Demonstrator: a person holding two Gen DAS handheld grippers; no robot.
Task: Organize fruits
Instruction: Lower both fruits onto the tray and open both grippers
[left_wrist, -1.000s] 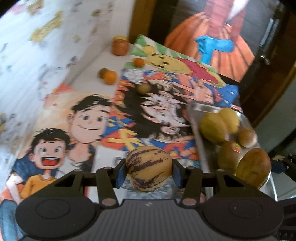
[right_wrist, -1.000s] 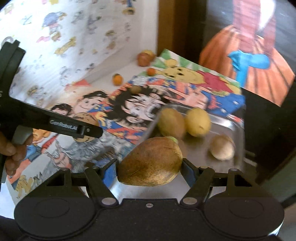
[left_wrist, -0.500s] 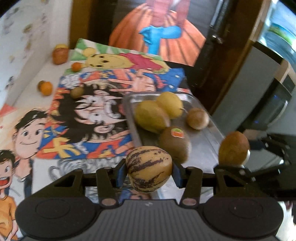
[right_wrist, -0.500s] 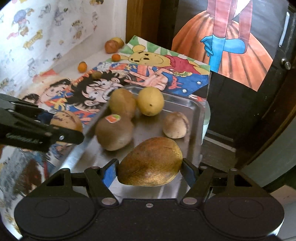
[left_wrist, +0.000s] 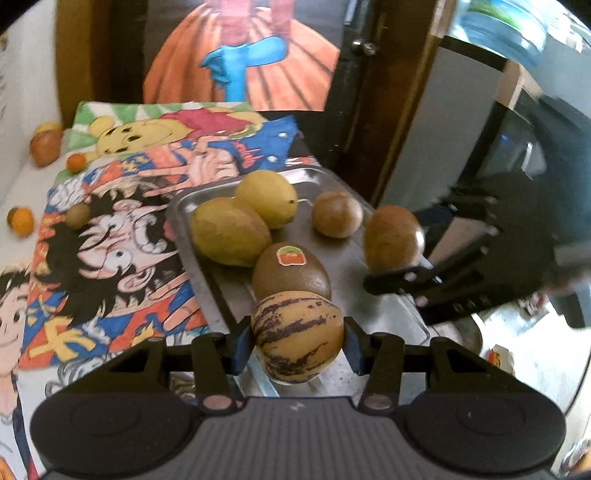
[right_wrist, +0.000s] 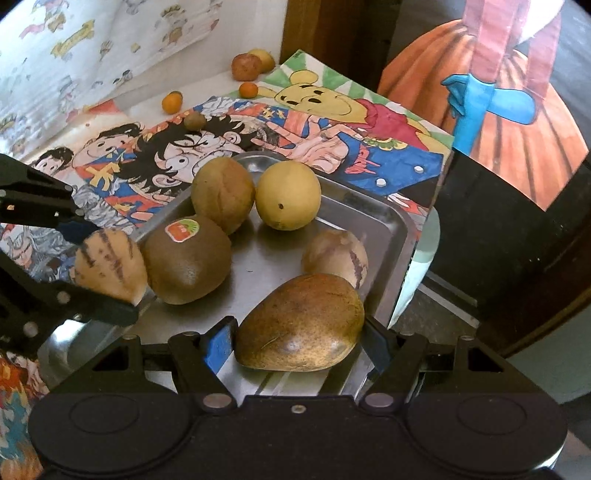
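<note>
Over tray (right_wrist: 397, 225), both tongs grip fruits.

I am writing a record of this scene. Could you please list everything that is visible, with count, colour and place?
tray: 1, silver, on the posters
kiwi: 1, brown with sticker, in tray
yellow fruits: 2, in tray, far end
pale fruit: 1, tan, in tray
oranges: 2, on table beyond tray
small brown fruit: 1, on poster
far fruits: 2, reddish-brown and yellow, table corner
posters: several, cartoon, multicoloured, on table
striped fruit: 1, tan with purple streaks, in left gripper
brown fruit: 1, in right gripper
</note>
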